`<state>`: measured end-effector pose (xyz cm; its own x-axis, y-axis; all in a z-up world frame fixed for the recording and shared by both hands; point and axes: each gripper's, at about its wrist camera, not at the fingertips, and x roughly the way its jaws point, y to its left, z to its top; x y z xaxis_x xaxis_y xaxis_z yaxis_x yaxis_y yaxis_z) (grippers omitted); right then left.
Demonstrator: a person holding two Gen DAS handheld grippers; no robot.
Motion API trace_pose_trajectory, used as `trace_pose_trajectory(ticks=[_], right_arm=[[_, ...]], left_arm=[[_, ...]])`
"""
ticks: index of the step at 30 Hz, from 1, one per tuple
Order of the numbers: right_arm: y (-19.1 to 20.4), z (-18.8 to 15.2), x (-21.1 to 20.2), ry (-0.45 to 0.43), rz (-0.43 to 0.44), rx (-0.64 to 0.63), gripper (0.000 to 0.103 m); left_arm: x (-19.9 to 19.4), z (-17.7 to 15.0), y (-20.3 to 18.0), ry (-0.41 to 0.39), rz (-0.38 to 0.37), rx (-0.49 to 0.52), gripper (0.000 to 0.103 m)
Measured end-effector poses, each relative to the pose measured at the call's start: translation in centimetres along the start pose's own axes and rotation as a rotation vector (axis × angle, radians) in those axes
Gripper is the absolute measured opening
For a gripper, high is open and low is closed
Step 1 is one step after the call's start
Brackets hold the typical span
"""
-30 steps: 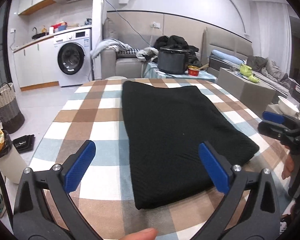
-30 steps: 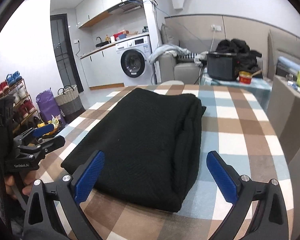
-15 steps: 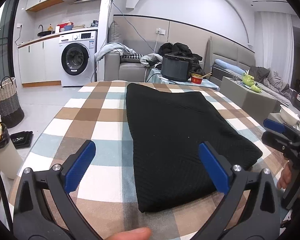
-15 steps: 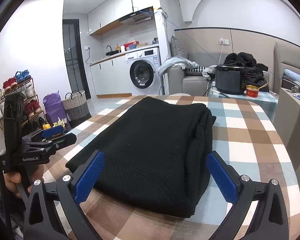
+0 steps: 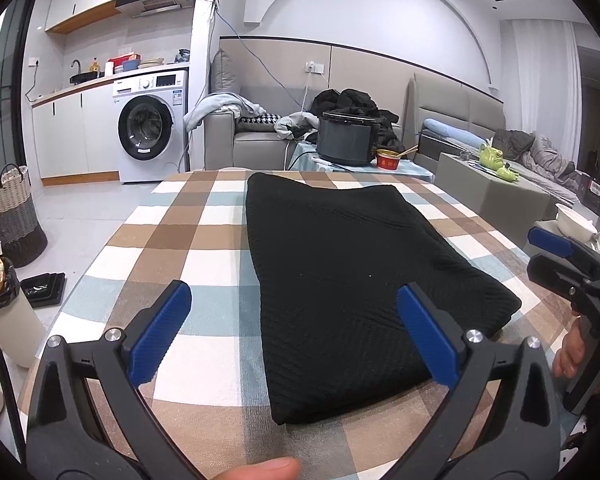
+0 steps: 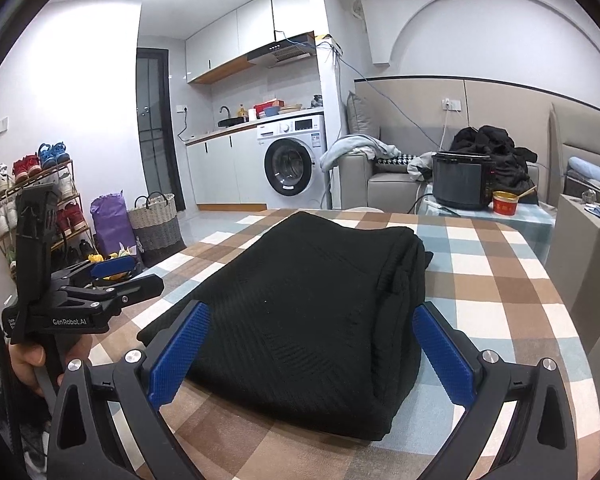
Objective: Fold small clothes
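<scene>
On the checked table (image 5: 204, 216) the black garment (image 5: 340, 272) lies folded into a thick rectangle, running from near edge toward far edge — folding looks done, perhaps one tidy-up left — and my left gripper (image 5: 294, 324) and right gripper (image 6: 310, 344) gape wide, empty.

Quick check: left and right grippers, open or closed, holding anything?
Left gripper: open, holding nothing, above the black garment.
Right gripper: open, holding nothing, near the garment's end.
</scene>
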<state>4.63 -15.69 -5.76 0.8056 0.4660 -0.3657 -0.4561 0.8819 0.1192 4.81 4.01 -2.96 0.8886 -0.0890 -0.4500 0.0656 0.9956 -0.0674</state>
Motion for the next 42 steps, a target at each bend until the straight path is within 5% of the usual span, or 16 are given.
trace_pose_trajectory(ticks=[42], right_arm=[[-0.41,-0.04,0.05,0.002,0.011,0.029,0.103]], left_arm=[[0.08,-0.10,0.46,0.002,-0.007,-0.018,0.102]])
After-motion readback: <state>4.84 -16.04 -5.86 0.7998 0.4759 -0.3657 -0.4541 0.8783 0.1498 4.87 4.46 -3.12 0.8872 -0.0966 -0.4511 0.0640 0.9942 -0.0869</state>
